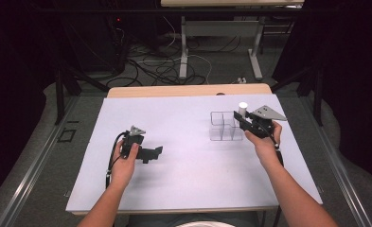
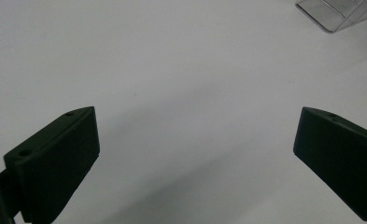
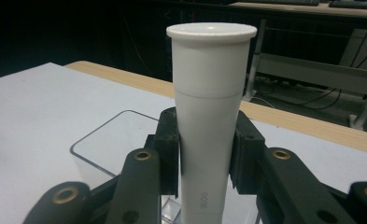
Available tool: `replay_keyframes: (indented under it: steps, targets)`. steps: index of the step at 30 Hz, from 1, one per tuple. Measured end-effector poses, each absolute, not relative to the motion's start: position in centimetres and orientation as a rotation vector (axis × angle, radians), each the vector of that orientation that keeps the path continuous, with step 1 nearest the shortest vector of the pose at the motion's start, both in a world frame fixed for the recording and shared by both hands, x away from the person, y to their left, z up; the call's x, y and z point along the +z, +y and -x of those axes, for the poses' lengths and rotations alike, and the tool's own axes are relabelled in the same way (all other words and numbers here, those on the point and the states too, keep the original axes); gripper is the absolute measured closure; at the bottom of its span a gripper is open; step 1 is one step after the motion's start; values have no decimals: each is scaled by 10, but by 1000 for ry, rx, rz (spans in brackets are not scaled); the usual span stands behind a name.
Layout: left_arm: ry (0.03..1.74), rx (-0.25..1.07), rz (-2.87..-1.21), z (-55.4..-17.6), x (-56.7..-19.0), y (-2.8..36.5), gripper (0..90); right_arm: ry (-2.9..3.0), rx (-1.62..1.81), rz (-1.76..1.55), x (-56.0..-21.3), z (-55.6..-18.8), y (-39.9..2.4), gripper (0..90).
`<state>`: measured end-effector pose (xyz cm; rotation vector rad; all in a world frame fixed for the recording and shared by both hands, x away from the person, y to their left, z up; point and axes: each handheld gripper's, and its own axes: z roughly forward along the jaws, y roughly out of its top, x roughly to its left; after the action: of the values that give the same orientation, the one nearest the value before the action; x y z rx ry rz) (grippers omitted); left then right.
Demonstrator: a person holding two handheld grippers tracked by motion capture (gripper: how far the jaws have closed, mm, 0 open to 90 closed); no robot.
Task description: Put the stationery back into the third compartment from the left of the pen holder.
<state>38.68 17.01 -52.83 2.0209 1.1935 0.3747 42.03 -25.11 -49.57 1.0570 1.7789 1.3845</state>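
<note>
White tube (image 3: 211,116), one, upright, clamped between right gripper (image 1: 242,119) fingers (image 3: 168,149) over one clear divided box (image 1: 224,126) on bench (image 1: 188,156). Right forearm angled inward. Left gripper (image 1: 156,152) low over bench, fingers (image 2: 55,163) wide apart, empty.

A white tabletop (image 1: 188,179) with a wooden far edge. The person's left hand (image 1: 123,163) holds the left tongs (image 1: 156,152) low over the sheet, pointing right, with bare tabletop around them. The right hand (image 1: 264,139) holds the right tongs (image 1: 239,119) at the clear divided box (image 1: 222,126), gripping a white tube (image 1: 243,108) that stands upright over the box's right side. Beyond the tabletop, cables (image 1: 160,66) lie on the floor
</note>
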Motion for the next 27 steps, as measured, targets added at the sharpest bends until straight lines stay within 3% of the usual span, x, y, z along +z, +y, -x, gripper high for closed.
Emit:
replay_keyframes:
  steps: [27]
  targets:
    - [1192, 388, -2037, -386, -529, 171, 5, 1774, 1334, -1089, -512, -430, -249, 689]
